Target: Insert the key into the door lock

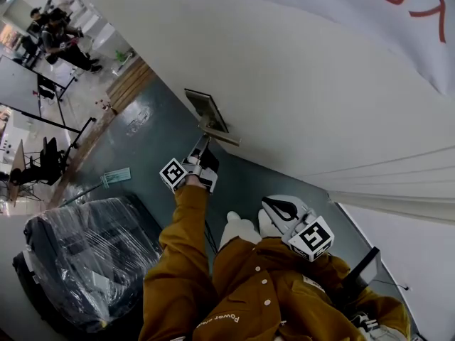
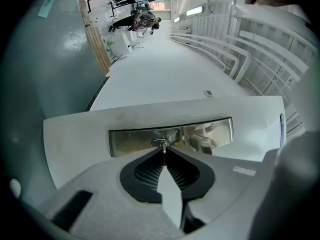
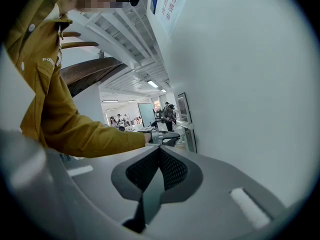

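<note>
Left gripper (image 2: 163, 150) clamped tight on key (image 2: 163, 158). Key tip sits right at keyhole (image 2: 160, 143) in shiny metal lock plate (image 2: 132, 141) on white door (image 2: 75, 131). Can't tell how deep it's in, tbh. Right gripper (image 3: 159, 151) jaws pressed together, nothing between them, held near person's mustard jacket (image 1: 256, 283), well apart from lock plate.

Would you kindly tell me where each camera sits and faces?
Head view: on the person's head, looking steeply down the door; shows left sleeve, left hand-held gripper, right hand-held gripper.
Left gripper view: rides that gripper, facing the lock plate; its jaws pinch the key.
Right gripper view: rides that gripper, looking along the door; shut empty jaws, left sleeve.
Shared: all show the lock plate.
</note>
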Demonstrator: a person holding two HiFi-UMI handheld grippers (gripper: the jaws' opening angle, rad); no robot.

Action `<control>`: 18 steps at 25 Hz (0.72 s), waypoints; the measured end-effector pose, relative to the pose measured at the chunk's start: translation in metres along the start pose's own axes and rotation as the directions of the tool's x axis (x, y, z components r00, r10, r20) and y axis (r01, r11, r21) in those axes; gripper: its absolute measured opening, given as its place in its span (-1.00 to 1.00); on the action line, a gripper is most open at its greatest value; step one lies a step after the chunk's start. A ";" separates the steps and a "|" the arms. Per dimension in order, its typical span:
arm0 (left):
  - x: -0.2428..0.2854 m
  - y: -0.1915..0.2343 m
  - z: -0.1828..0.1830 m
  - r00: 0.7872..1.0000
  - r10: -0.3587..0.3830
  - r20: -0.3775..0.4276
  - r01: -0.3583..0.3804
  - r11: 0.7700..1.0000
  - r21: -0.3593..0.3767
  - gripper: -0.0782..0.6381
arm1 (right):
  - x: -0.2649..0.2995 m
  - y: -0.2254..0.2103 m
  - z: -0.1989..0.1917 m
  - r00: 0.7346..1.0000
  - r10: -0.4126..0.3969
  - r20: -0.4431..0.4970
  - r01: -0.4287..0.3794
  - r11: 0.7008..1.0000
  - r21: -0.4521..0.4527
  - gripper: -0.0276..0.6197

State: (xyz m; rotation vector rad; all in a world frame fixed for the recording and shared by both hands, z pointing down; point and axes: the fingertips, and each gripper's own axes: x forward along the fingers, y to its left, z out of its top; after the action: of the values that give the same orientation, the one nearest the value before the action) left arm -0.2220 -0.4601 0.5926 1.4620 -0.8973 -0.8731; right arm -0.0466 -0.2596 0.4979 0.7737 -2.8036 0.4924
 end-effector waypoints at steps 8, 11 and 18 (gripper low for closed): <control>0.012 0.005 0.008 0.999 0.035 -0.021 -0.033 0.993 0.112 -0.68 | 0.000 -0.001 0.001 1.000 -0.013 0.012 0.013 1.000 0.004 -0.90; 0.001 0.006 0.007 0.991 0.127 -0.033 -0.115 0.960 0.256 -0.50 | 0.001 0.000 0.004 1.000 -0.008 0.012 0.008 1.000 -0.002 -0.90; -0.050 -0.026 -0.014 0.957 0.289 -0.041 -0.197 0.744 0.639 -0.78 | 0.005 0.002 0.009 1.000 -0.016 0.021 0.017 0.999 -0.052 -0.90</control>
State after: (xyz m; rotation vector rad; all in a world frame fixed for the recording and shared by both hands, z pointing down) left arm -0.2299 -0.4078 0.5690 1.8894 -1.3216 -0.2576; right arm -0.0523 -0.2636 0.4899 0.7952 -2.8148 0.4095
